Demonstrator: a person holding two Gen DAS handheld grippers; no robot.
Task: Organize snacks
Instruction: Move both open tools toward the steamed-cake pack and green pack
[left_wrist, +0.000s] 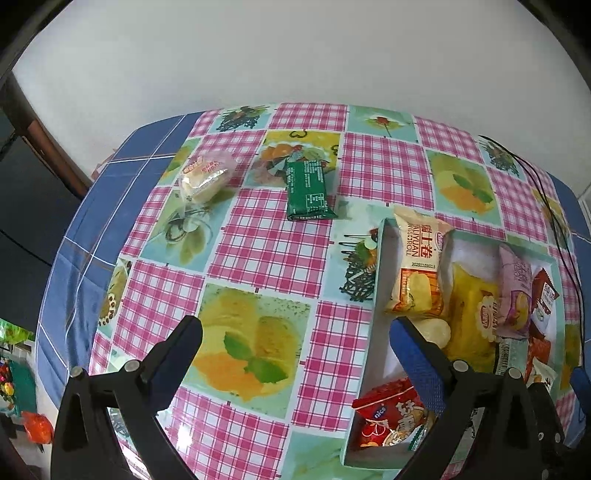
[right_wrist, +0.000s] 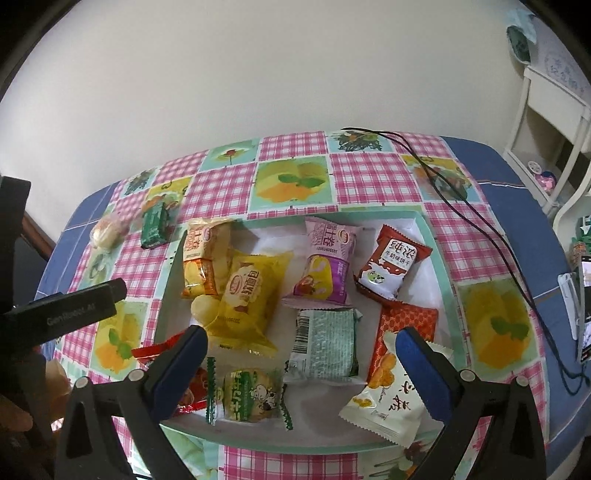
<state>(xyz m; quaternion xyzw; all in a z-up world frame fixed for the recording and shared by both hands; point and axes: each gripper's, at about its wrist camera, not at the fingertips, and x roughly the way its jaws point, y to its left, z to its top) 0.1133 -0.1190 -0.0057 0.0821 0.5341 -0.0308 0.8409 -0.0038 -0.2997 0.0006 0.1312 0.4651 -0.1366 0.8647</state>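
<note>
Two snacks lie outside the box (left_wrist: 380, 258), on the checked tabletop (left_wrist: 266, 251) in the upper left of the left wrist view: a green packet (left_wrist: 309, 190) lying flat, and to its left a clear-wrapped cake (left_wrist: 207, 177); both sit well apart from the box, which fills the right of that frame and already holds many packets, among them a yellow packet (right_wrist: 245, 295) and a purple packet (right_wrist: 325, 266). The left gripper (left_wrist: 295, 343) hangs over the bare cloth with its jaws spread wide and nothing between them; the right gripper (right_wrist: 301, 354) is likewise wide and empty, above the box's near packets. The green packet looks light, its film slick and crinkly, the contents probably a firm bar; I would close across its narrow width near the middle, not on the crimped ends, which would slip. The cake looks soft and puffed with air; a gentle pinch across its middle seems wise, since a hard squeeze could crush it.
</note>
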